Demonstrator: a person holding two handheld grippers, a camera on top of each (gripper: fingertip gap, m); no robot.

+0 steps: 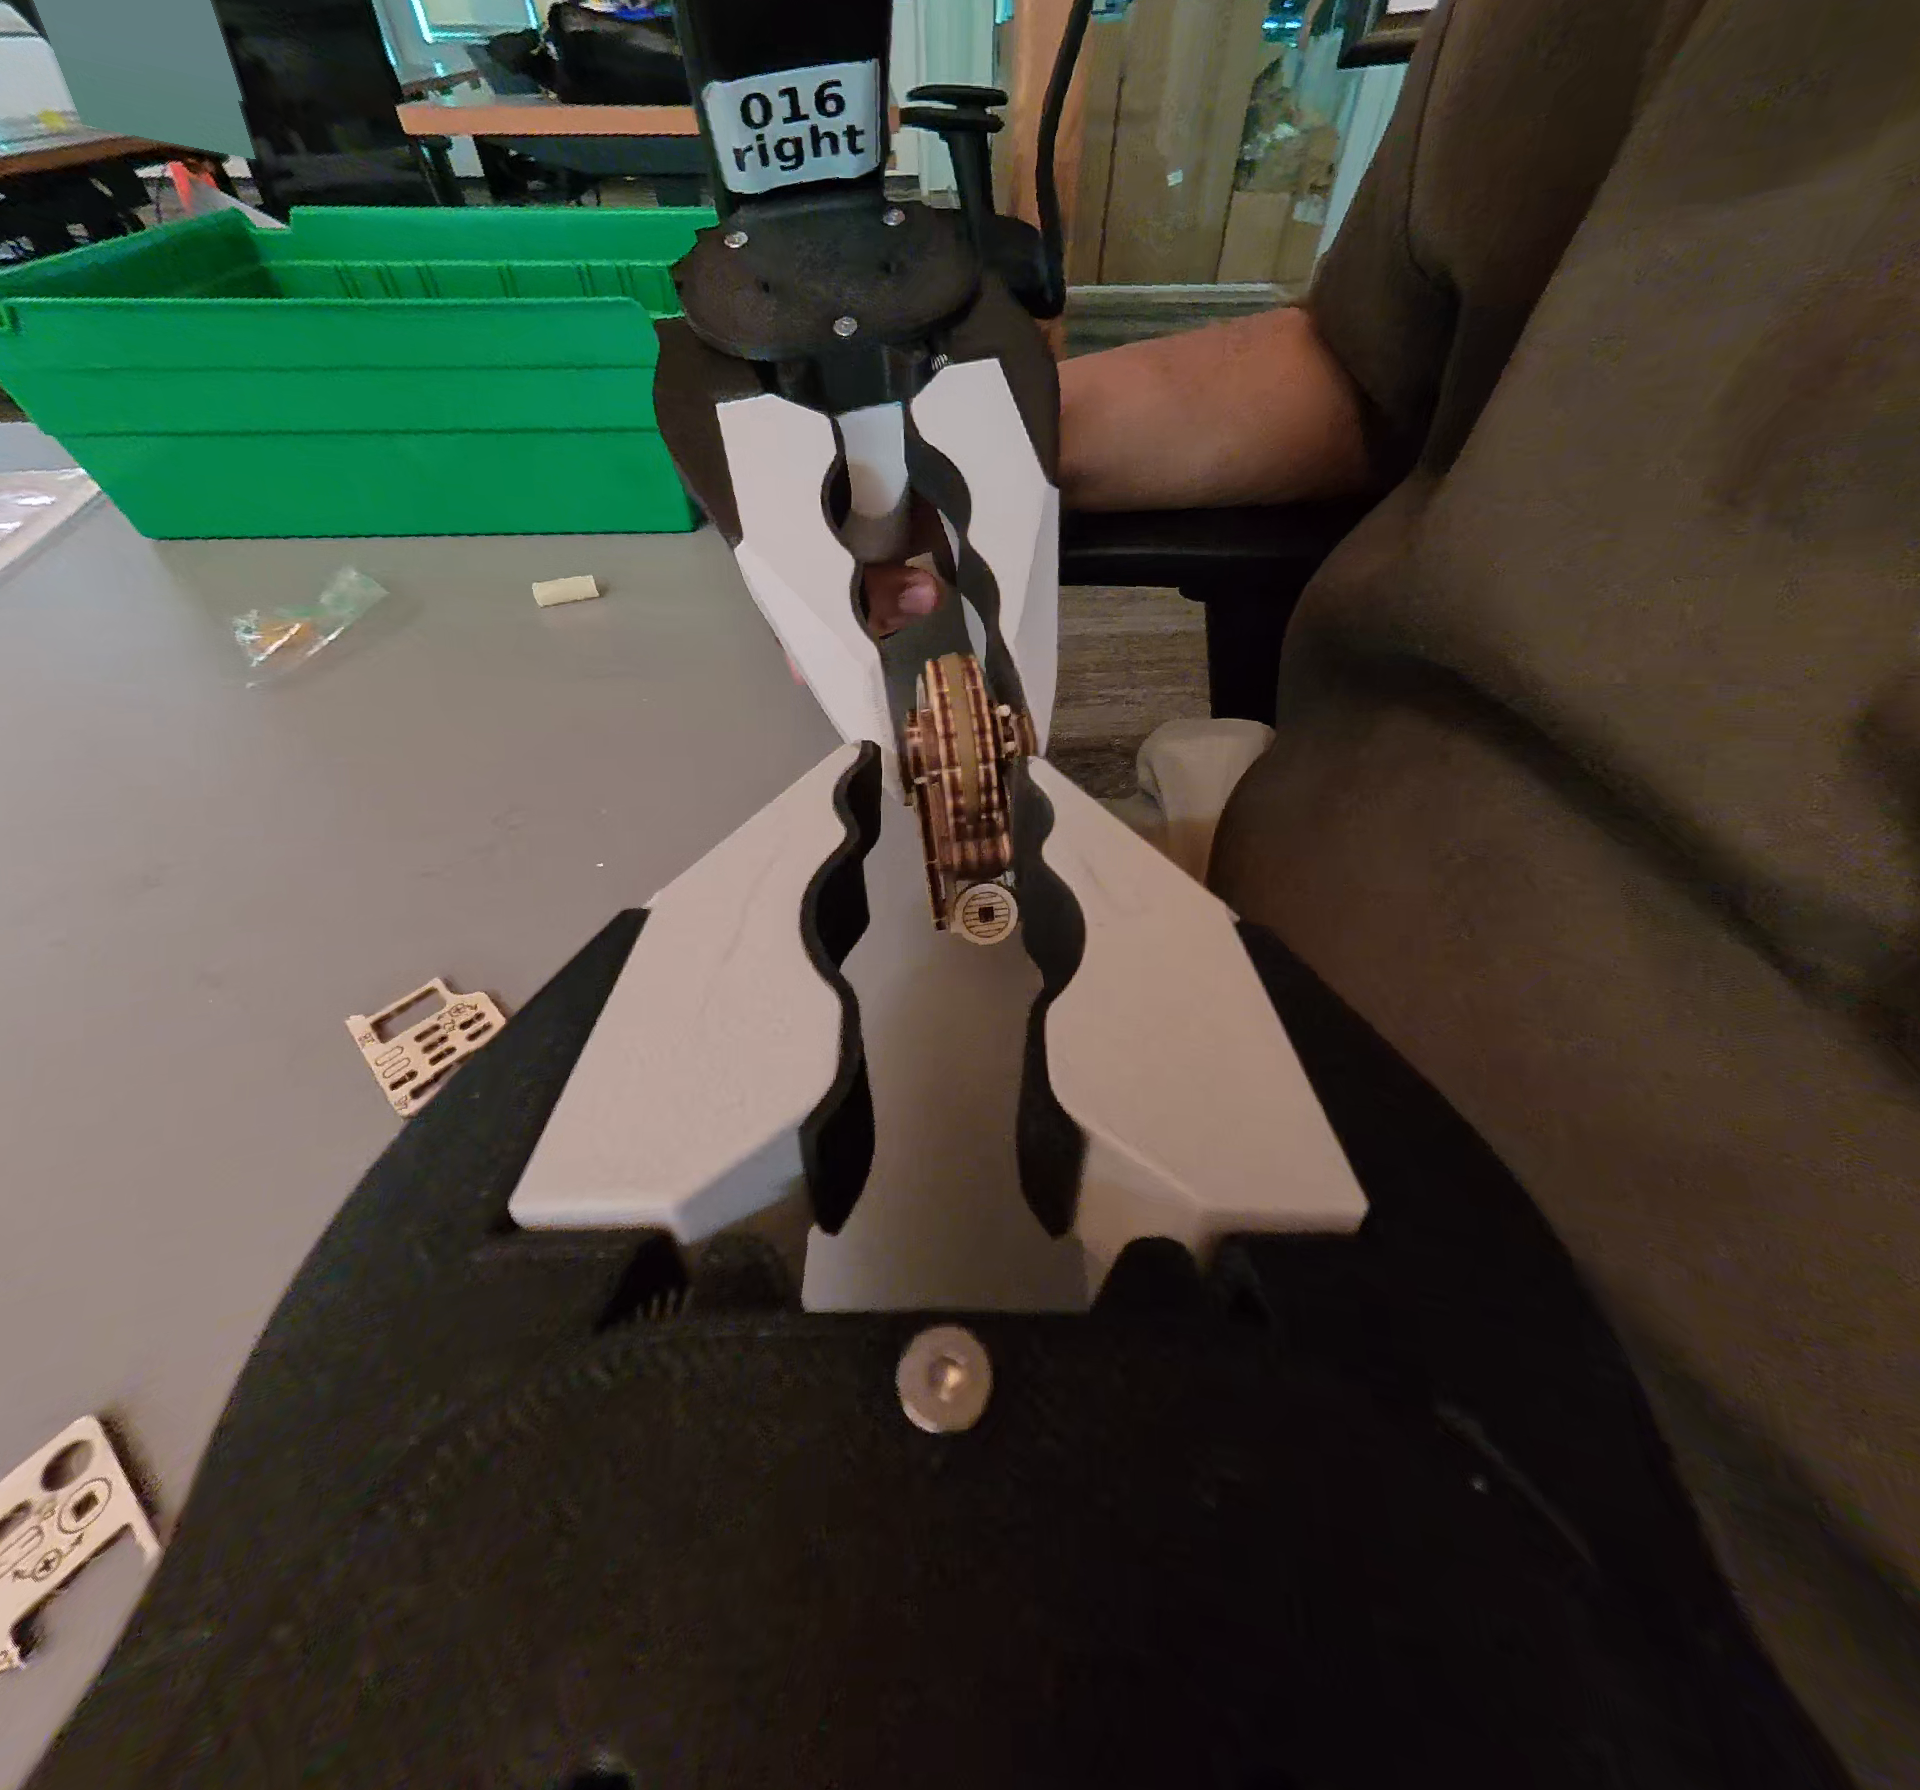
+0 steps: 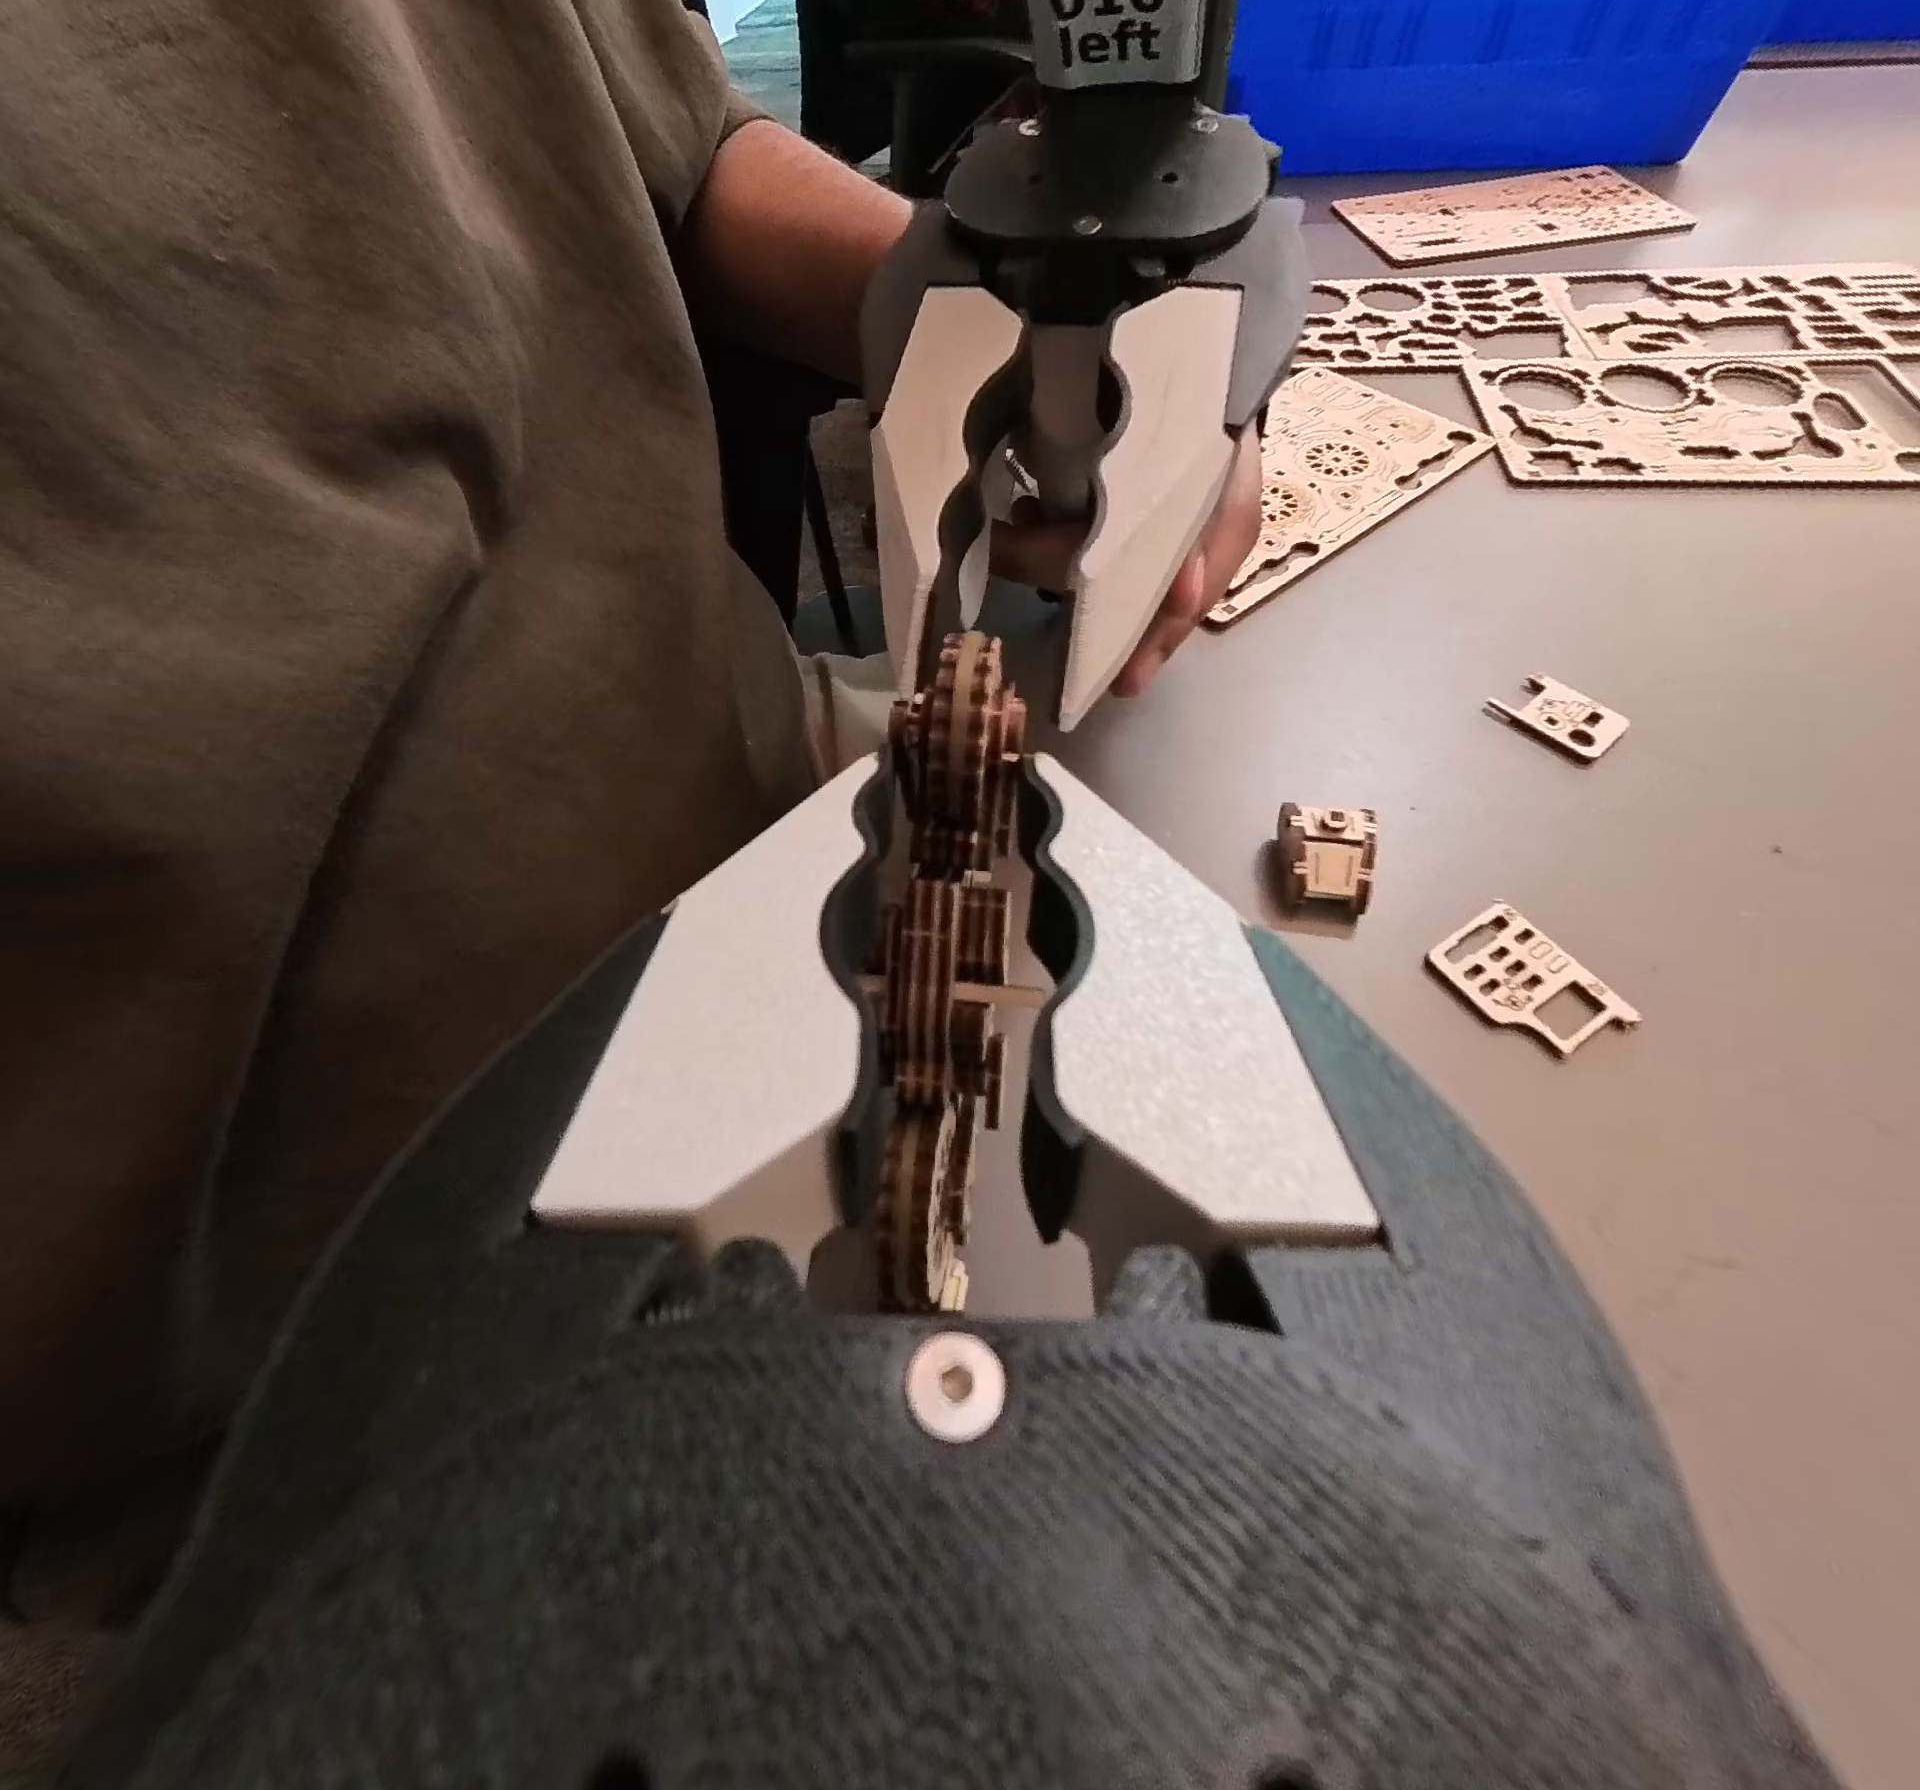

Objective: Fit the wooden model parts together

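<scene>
The right hand-held gripper [image 2: 961,784] is clamping a layered wooden gear assembly [image 2: 940,992] lengthwise between its fingers, above the surface [image 2: 1558,1325]. The left hand-held gripper [image 1: 951,764] is facing it tip to tip, its jaws standing apart around the assembly's far end and a round wooden disc [image 1: 985,912] there; whether its pads are touching the wood cannot be told. To the right gripper's right, a small wooden cube part [image 2: 1328,855] and two loose flat pieces [image 2: 1527,992] are lying, with punched-out wooden sheets [image 2: 1662,390] beyond. Behind the left gripper's left, a green bin [image 1: 343,410] is sitting.
</scene>
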